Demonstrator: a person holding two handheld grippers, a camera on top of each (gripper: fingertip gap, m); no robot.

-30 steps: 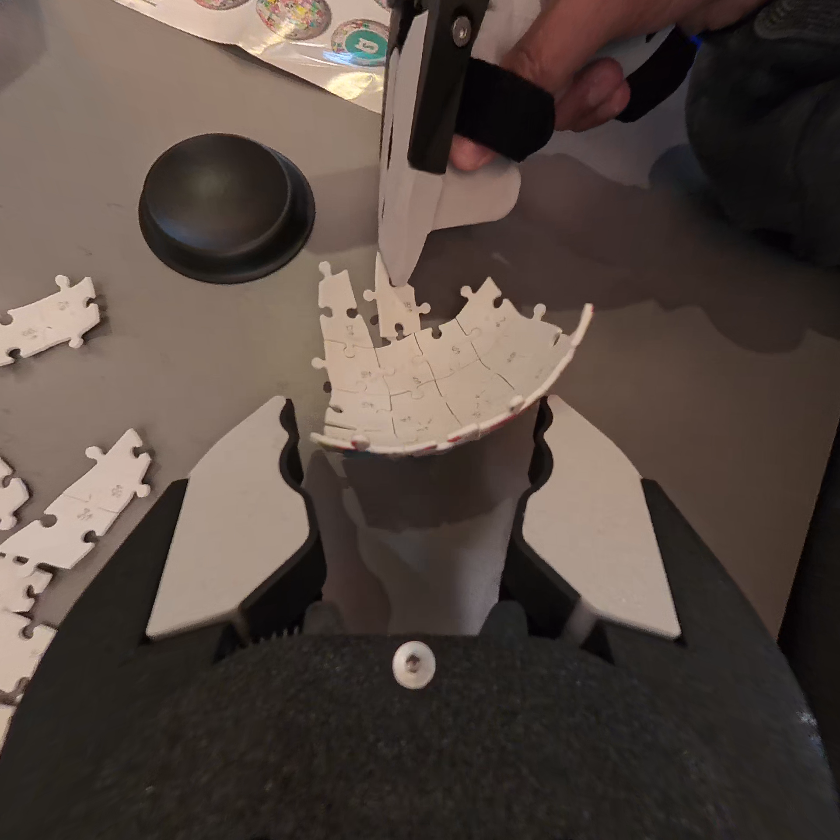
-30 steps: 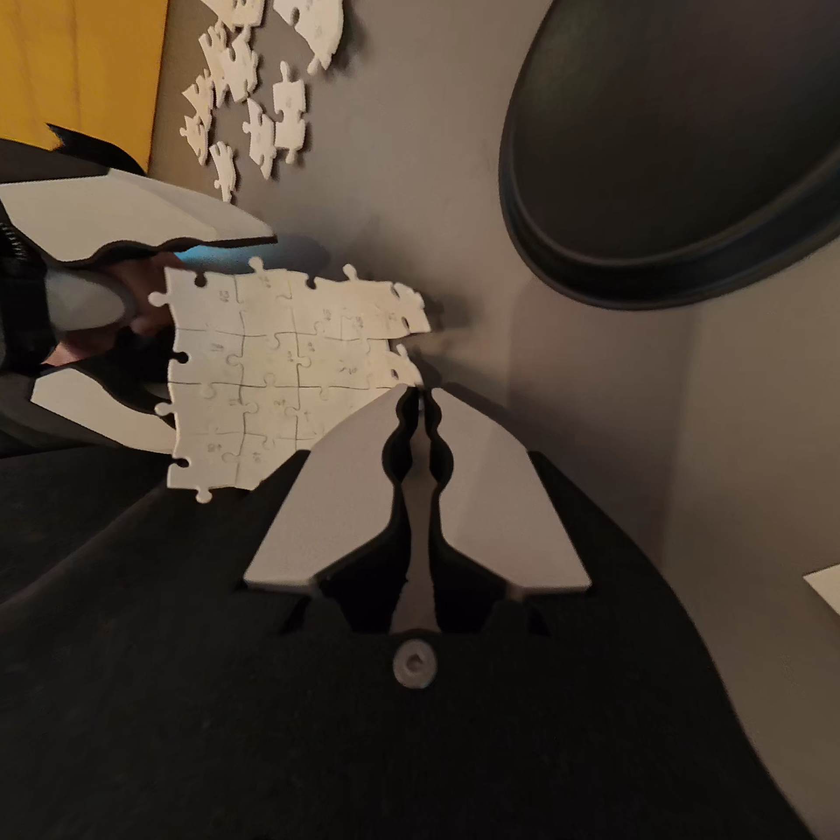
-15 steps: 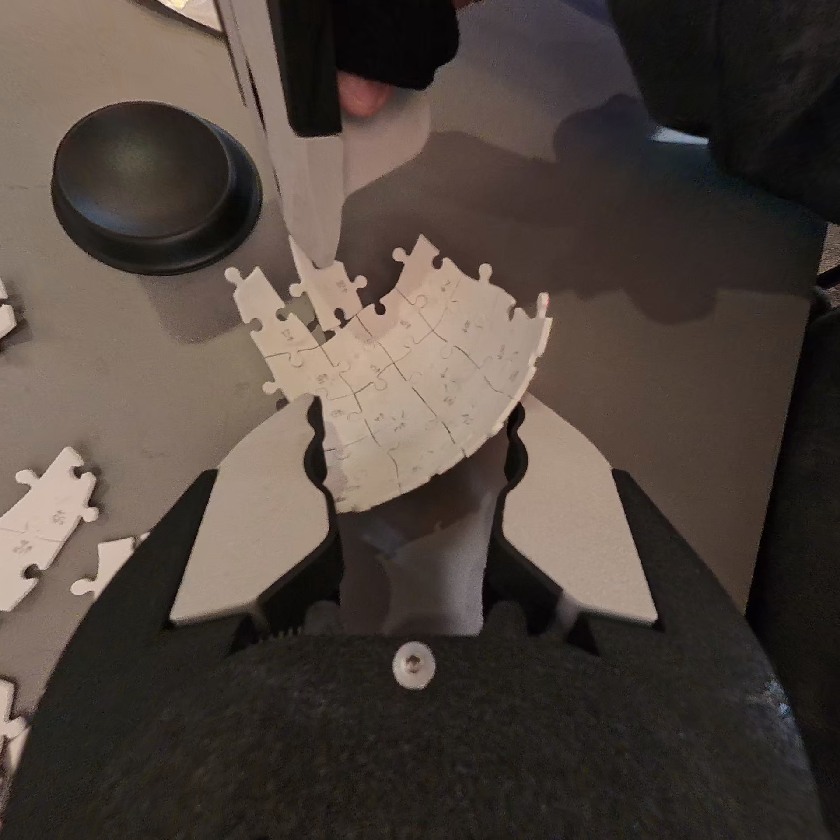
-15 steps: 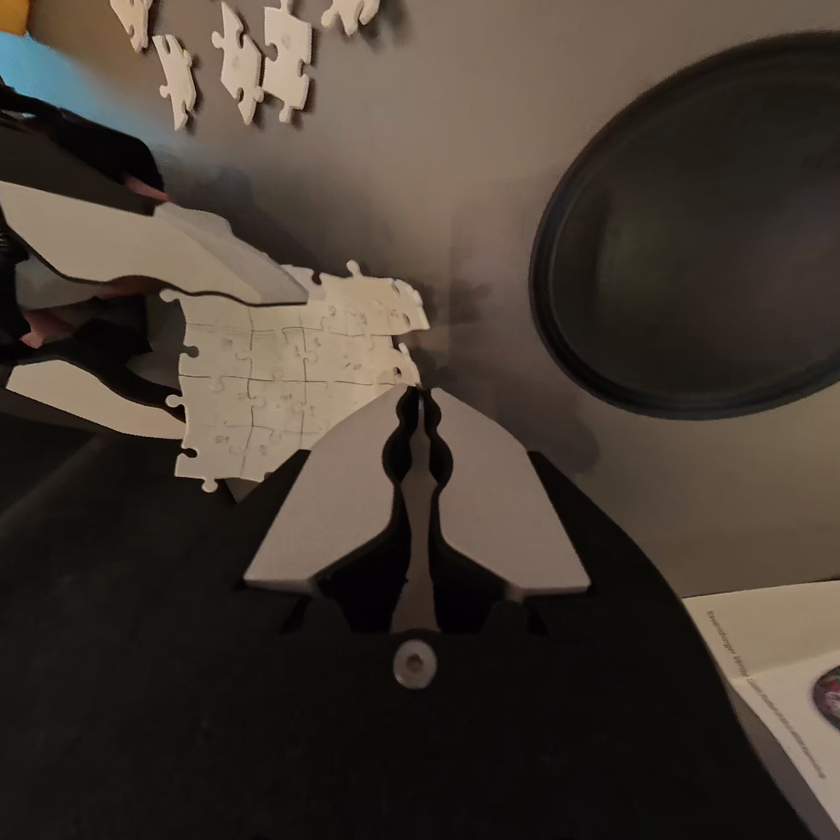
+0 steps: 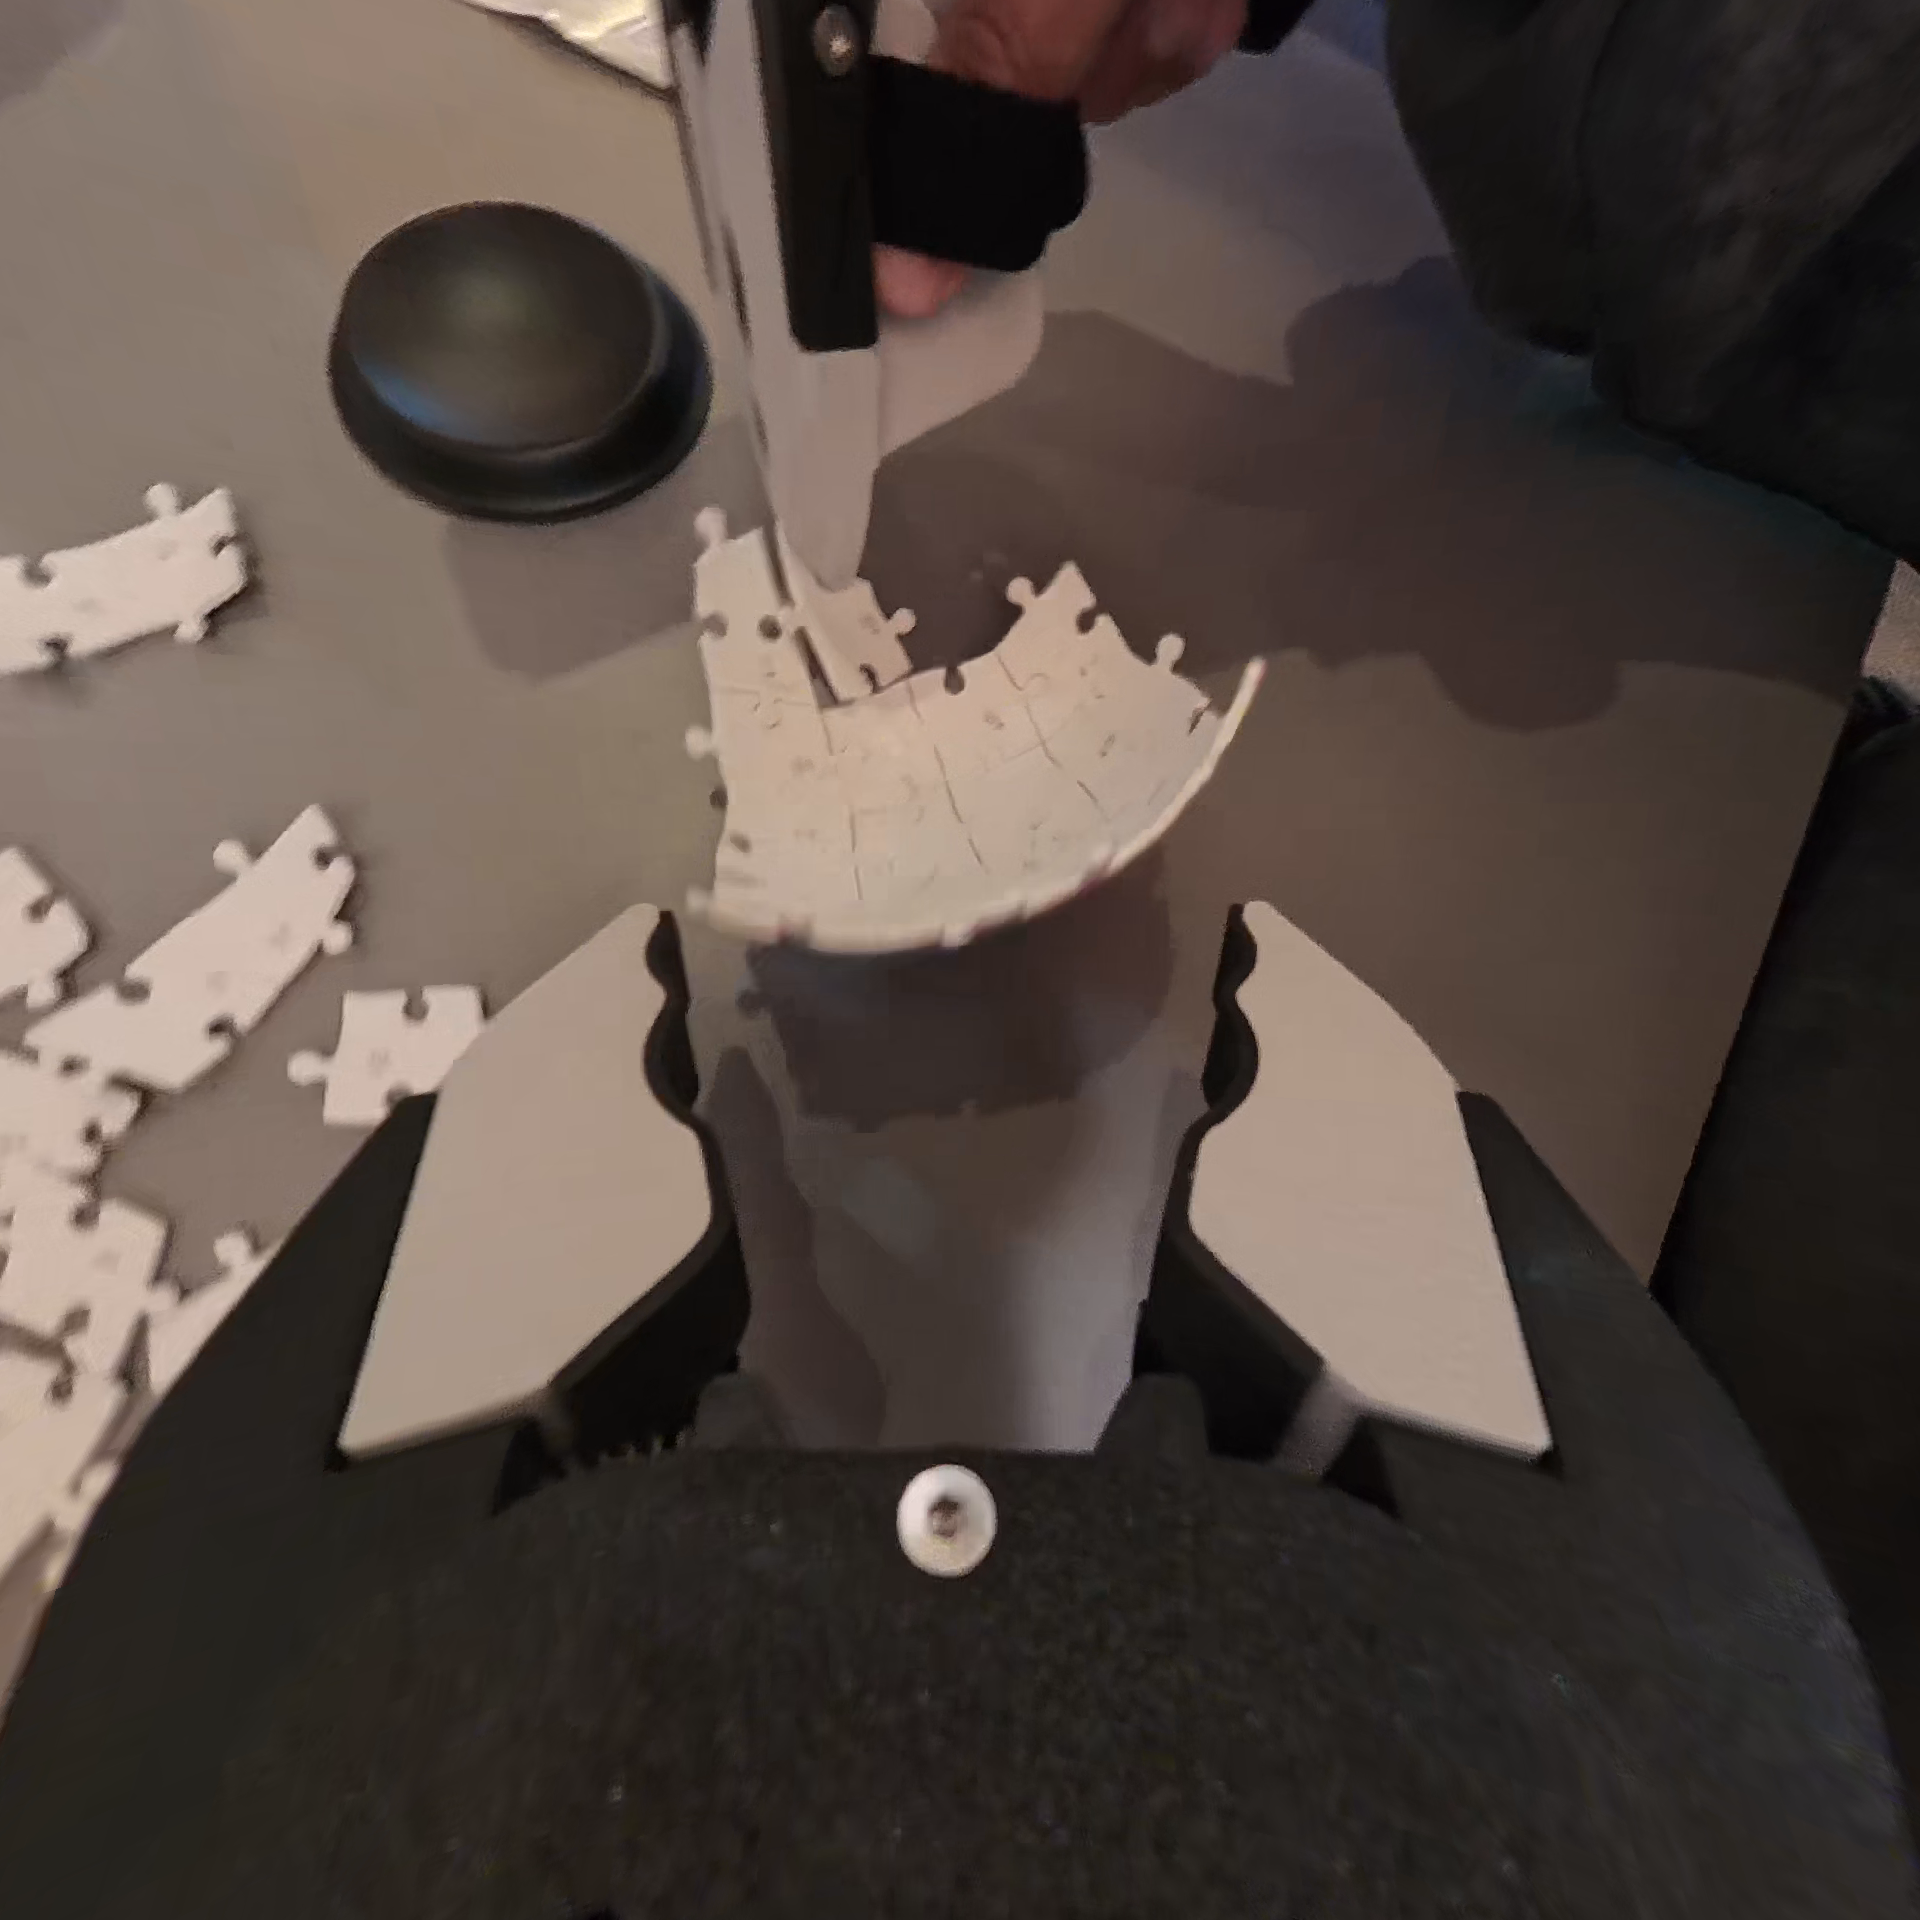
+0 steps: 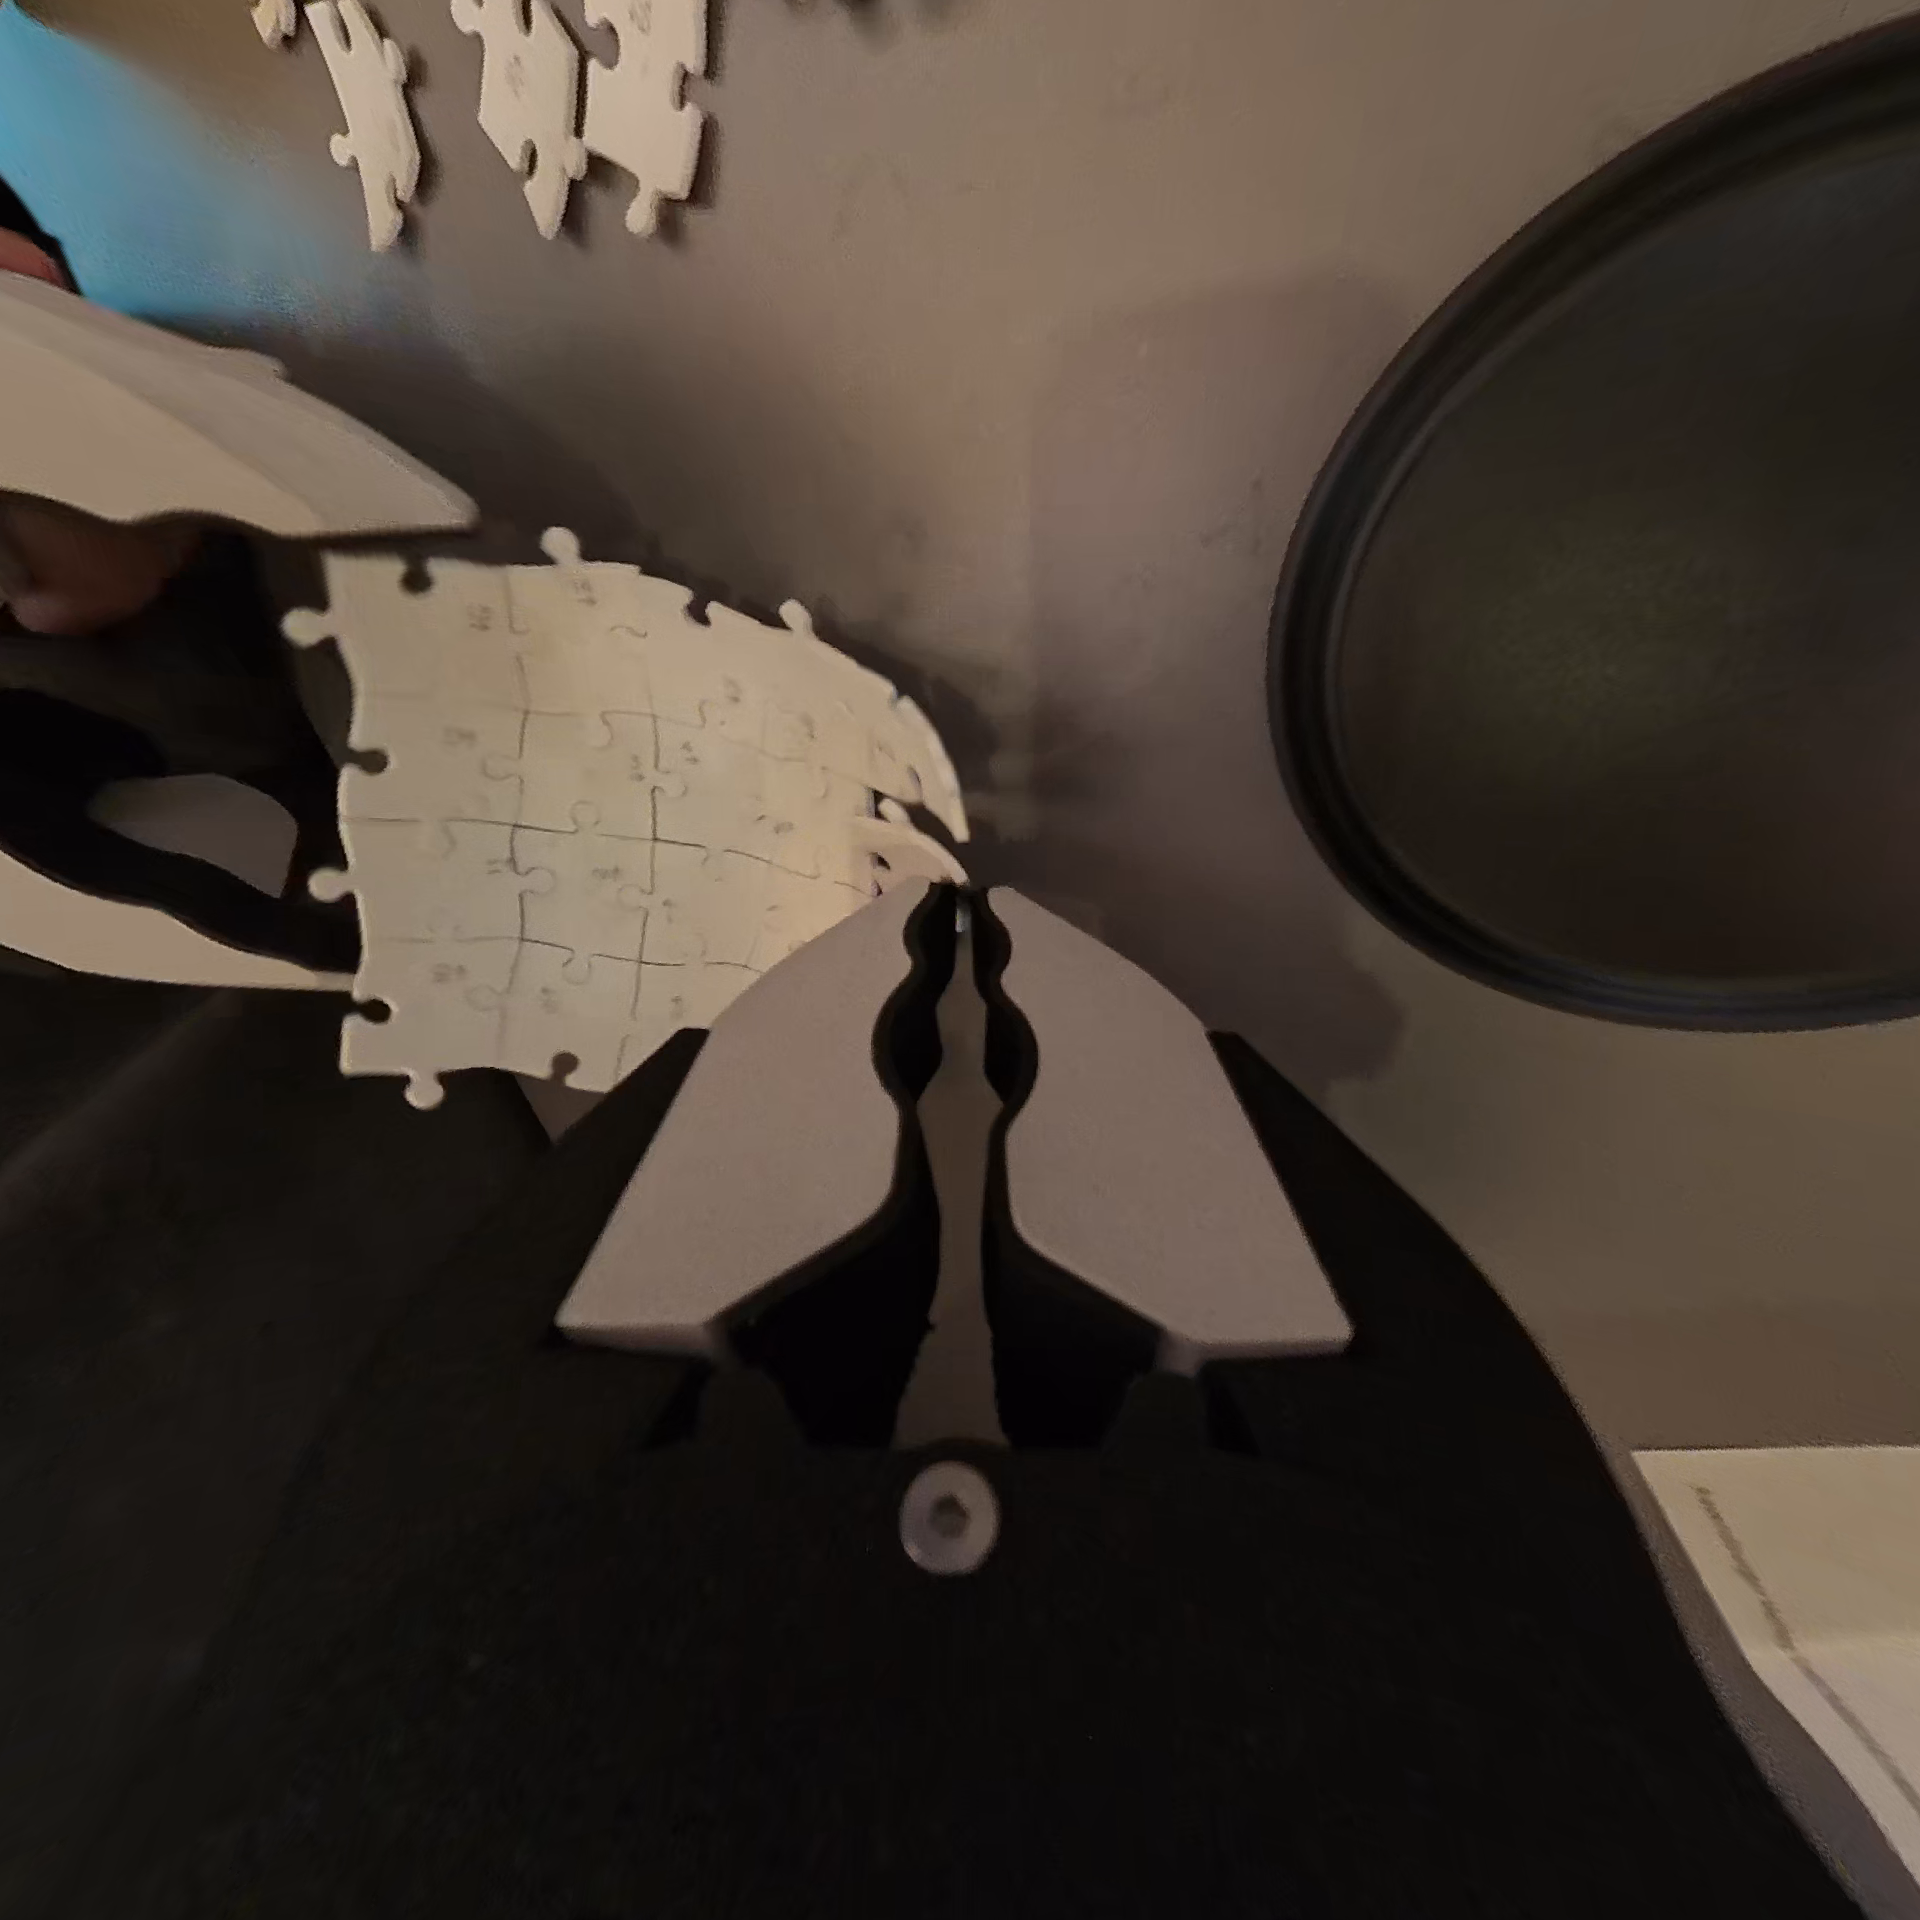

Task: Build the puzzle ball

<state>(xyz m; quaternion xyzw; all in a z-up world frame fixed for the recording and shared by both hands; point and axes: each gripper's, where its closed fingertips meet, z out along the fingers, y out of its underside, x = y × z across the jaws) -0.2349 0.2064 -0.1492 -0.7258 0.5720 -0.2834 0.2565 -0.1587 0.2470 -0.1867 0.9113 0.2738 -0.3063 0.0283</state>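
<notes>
We see the shell (image 5: 966,800), a curved patch of joined white puzzle pieces, held above the grey bench (image 5: 1351,935), cupped like a shallow bowl with its hollow side facing up and towards our left gripper (image 5: 951,971). Its long axis runs across that view, from the black dome (image 5: 520,358) side to the far right edge, which curls upward. Its top rim is jagged with knobs.

Our right gripper (image 6: 961,896) comes down onto the shell's dome-side top corner. Its fingers (image 5: 821,447) are drawn nearly together, pinching one piece (image 5: 857,639) at the tips; that piece sits tilted at the shell's rim, touching its neighbours, though we cannot tell whether it is fully seated. A hand (image 5: 1039,62) with a black strap grips that tool.

Our left gripper's fingers (image 5: 582,1143) stand wide apart, and nothing lies between them. Their tips sit just short of the shell's near edge, apart from it in the left wrist view.

Loose pieces (image 5: 197,977) lie on the bench on the near side of the dome, left of the shell. A printed sheet (image 6: 1808,1579) shows beyond the dome.
</notes>
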